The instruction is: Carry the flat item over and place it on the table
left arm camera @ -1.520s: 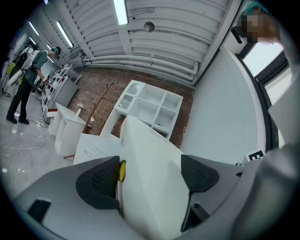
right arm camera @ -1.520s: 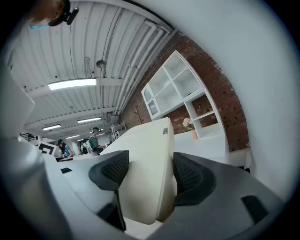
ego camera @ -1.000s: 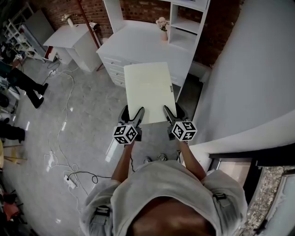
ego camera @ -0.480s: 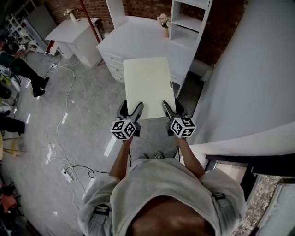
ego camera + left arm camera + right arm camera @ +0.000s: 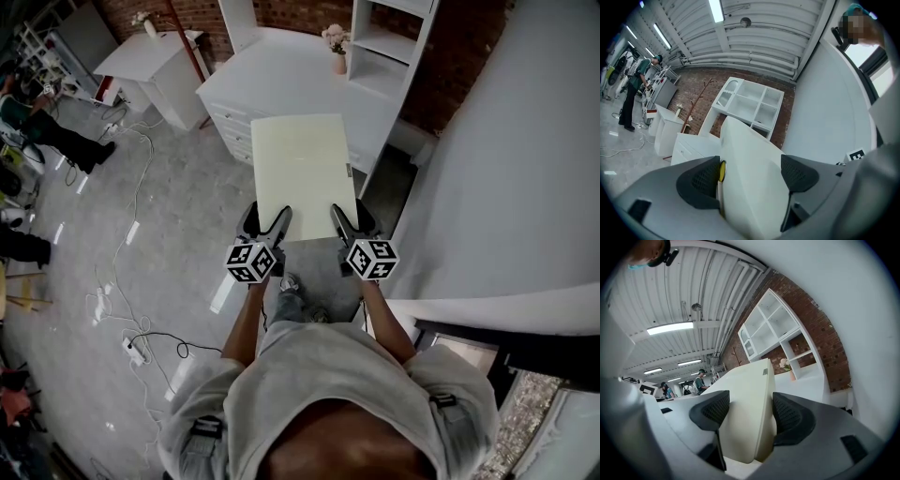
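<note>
The flat item is a cream rectangular board [image 5: 302, 173], held level out in front of the person, with its far end over the edge of the white drawer desk [image 5: 281, 80]. My left gripper [image 5: 267, 221] is shut on the board's near left corner, and my right gripper [image 5: 352, 217] is shut on its near right corner. In the left gripper view the board [image 5: 750, 164] fills the gap between the pads of my left gripper [image 5: 752, 176]. The right gripper view shows the board's edge [image 5: 747, 404] clamped between the pads of my right gripper [image 5: 749, 414].
A white open shelf unit [image 5: 389, 42] stands on the desk's right, beside a small flower vase [image 5: 331, 42]. A smaller white table [image 5: 150, 61] is at the far left. Cables and a power strip [image 5: 127, 349] lie on the grey floor. A big white panel [image 5: 506, 169] walls the right side.
The person has stepped forward; a shoe now shows under the board. Both grippers keep their hold on the board. The bystander at the left has shifted.
</note>
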`<state>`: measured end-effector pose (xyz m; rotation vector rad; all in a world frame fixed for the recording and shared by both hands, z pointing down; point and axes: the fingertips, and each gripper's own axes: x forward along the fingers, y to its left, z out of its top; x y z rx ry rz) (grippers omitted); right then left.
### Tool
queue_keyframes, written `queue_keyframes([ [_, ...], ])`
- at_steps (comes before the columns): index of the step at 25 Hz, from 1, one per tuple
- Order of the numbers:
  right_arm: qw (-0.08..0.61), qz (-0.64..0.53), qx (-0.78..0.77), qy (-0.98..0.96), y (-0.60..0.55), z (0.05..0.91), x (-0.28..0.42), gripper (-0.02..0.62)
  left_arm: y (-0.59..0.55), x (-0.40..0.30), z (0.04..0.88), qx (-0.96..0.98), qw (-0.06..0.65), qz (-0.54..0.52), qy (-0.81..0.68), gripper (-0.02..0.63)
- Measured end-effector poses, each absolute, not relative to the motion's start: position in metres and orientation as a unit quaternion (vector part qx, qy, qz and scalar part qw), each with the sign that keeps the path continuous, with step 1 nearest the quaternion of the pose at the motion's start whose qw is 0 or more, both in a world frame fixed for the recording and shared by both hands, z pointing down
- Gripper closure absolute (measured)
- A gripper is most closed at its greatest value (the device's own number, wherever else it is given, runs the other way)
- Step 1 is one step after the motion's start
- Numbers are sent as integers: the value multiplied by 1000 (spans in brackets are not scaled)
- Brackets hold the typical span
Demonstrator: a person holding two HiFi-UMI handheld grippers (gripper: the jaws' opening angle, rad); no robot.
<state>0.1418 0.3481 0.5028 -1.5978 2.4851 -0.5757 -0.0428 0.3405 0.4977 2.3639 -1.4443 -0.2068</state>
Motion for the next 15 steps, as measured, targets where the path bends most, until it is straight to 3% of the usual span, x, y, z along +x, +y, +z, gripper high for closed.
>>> queue_keyframes([
  [15, 60, -181, -545, 816, 261, 511, 144, 295, 248, -40, 511, 843, 186, -78, -499, 201],
])
